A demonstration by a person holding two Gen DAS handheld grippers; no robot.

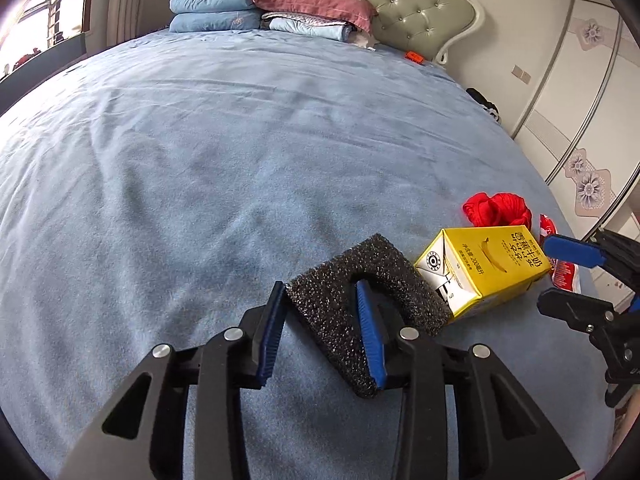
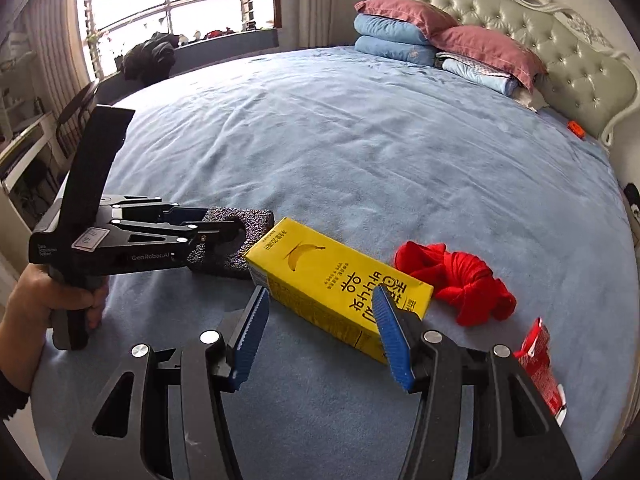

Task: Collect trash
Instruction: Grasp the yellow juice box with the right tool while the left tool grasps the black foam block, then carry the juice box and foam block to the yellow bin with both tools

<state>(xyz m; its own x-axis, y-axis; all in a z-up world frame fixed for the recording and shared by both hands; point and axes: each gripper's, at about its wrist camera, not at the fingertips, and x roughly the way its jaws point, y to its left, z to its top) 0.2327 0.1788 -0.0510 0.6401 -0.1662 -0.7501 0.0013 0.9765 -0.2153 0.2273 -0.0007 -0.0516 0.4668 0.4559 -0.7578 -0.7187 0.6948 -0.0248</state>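
Here my left gripper (image 1: 320,320) clamped the black foam (image 1: 340,280); my right gripper (image 2: 320,336) (jaws apart) straddled 1 yellow carton (image 2: 336,280).

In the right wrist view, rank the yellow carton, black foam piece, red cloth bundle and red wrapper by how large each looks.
1. yellow carton, clearly largest, though nearest the camera.
2. red cloth bundle.
3. black foam piece; partly hidden by the left gripper, so its rank against the bundle is unsure.
4. red wrapper, cut off behind the near gripper's arm.
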